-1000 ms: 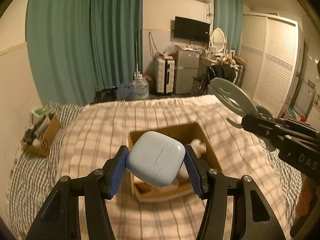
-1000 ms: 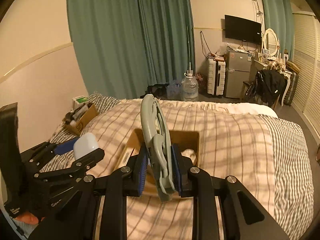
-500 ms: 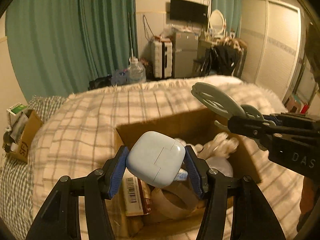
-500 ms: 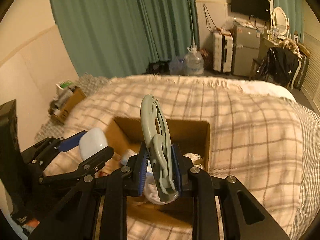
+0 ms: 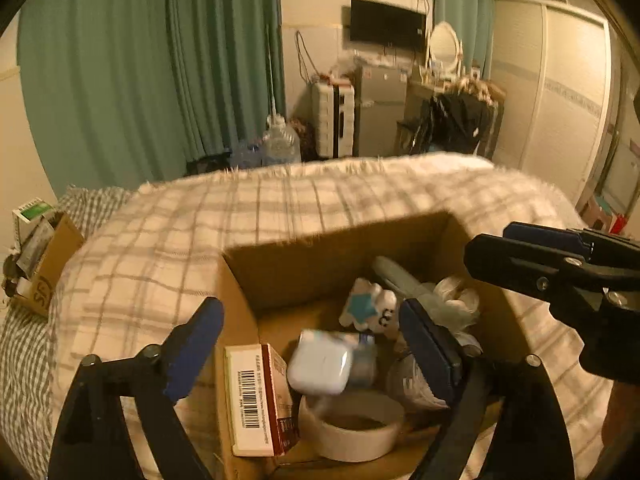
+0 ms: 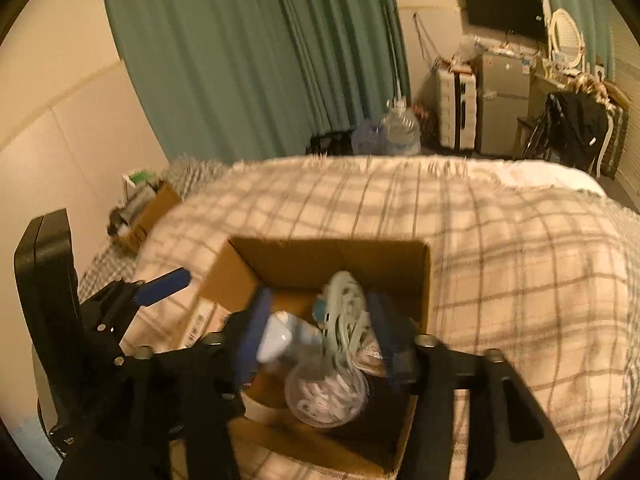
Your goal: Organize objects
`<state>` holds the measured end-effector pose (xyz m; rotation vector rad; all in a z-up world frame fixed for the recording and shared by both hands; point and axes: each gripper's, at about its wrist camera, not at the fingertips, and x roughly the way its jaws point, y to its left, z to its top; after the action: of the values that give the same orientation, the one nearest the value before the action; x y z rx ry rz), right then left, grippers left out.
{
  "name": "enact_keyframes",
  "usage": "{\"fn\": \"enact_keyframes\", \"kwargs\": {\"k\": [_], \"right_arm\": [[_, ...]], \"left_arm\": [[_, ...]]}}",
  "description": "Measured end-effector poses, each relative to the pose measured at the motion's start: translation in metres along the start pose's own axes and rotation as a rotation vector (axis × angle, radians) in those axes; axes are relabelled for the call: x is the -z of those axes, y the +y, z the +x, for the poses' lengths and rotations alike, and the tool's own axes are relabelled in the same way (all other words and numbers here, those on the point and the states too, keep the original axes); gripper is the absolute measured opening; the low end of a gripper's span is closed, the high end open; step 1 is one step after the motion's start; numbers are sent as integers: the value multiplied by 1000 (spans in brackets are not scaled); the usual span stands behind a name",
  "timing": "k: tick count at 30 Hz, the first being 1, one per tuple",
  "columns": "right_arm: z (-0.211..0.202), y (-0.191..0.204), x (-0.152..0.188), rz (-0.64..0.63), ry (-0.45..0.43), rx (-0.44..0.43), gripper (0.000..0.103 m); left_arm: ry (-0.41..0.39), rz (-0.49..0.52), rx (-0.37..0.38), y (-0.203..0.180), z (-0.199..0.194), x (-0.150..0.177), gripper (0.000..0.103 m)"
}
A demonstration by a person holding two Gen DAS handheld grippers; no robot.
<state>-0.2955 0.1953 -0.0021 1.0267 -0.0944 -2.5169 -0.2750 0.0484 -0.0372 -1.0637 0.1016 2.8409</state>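
An open cardboard box (image 5: 280, 264) sits on the plaid bed, also in the right wrist view (image 6: 304, 260). My left gripper (image 5: 316, 340) is open over it; the pale blue case (image 5: 320, 368) lies loose inside, blurred, on a tape roll (image 5: 352, 432). It also shows in the right wrist view (image 6: 274, 338). My right gripper (image 6: 316, 336) is open above the box; the grey-green plastic hanger piece (image 6: 344, 312) sits blurred between its fingers, apart from them. The hanger piece also lies in the box in the left wrist view (image 5: 404, 280).
The box also holds a red-and-white carton (image 5: 256, 396), a small white plush (image 5: 368, 308) and a clear round container (image 6: 324, 400). A smaller cardboard box (image 5: 44, 264) of items stands at the bed's left edge. Water bottles, suitcases and a chair stand beyond the bed.
Both grippers have opened over the box. The blue case has dropped from the left gripper into the box, and the hanger piece has left the right gripper's grip.
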Motion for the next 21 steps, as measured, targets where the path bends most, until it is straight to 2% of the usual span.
{"fn": "enact_keyframes", "kwargs": {"k": [3, 8, 16, 21], "right_arm": [[-27, 8, -7, -20, -52, 52, 58], [-87, 19, -12, -9, -149, 116, 78], [-190, 43, -1, -15, -312, 245, 103], [-231, 66, 18, -51, -382, 333, 103]], "left_arm": [[-35, 36, -23, -4, -28, -11, 97], [-117, 68, -52, -10, -80, -22, 103], [-231, 14, -32, -4, -165, -26, 103], [-329, -16, -27, 4, -215, -14, 103]]}}
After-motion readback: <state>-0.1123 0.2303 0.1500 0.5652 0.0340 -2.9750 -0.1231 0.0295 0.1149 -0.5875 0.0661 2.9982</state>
